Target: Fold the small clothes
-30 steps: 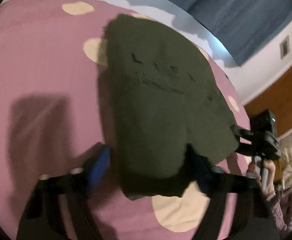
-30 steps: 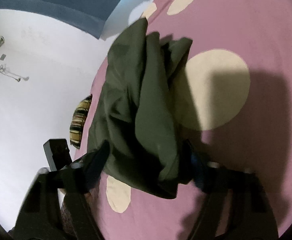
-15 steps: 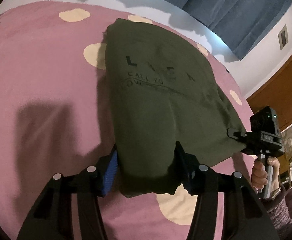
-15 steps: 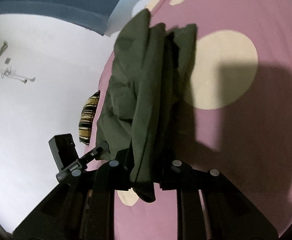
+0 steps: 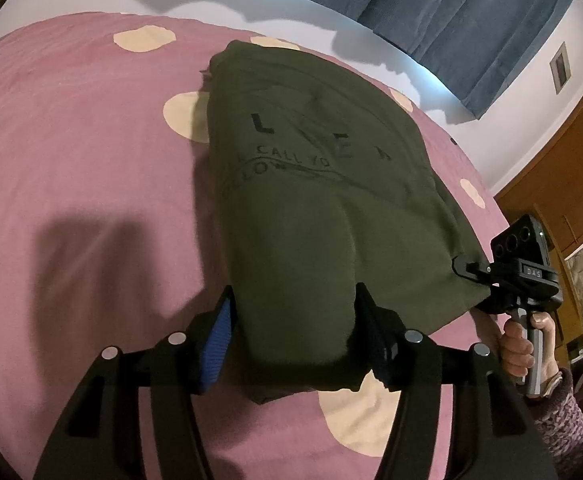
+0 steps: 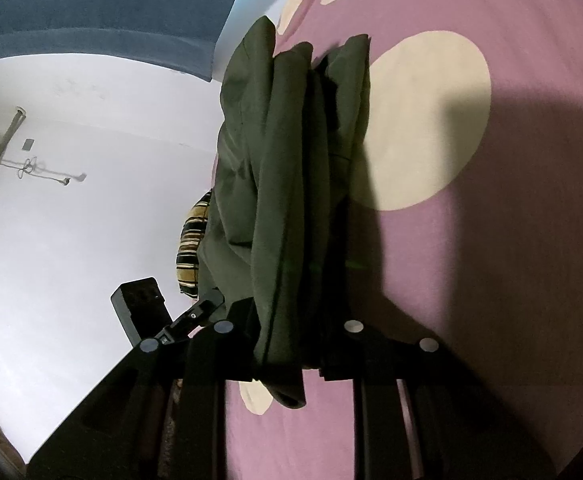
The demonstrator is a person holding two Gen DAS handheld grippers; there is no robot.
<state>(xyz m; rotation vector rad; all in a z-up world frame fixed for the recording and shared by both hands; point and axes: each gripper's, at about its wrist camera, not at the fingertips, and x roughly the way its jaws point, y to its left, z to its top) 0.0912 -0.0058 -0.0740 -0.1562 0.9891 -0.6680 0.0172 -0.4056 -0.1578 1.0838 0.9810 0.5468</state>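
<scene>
One olive-green cotton T-shirt with black lettering (image 5: 311,184), already folded into a multi-layer panel, spans the pink bedsheet with cream polka dots (image 5: 83,152) from 6 toward 12 o'clock in the left view. Whether the far end touches the sheet, can't tell.

Left gripper (image 5: 295,332): fingers pinched on the thick near hem at 6 o'clock, blue pad (image 5: 217,344) against the cloth. Right gripper (image 6: 291,336): clamped on the stacked edge layers, also seen at 3 o'clock in the left view (image 5: 461,268), held by the one visible hand (image 5: 519,344).

Judgement: next fold or lay-down. Keep both corners level and taut, lower together, let go only once the layers lie flat; uneven release will likely splay the stack.

Count: 1 shirt, 2 grippers, 1 blue curtain (image 5: 451,12), 1 striped cushion (image 6: 193,240).
</scene>
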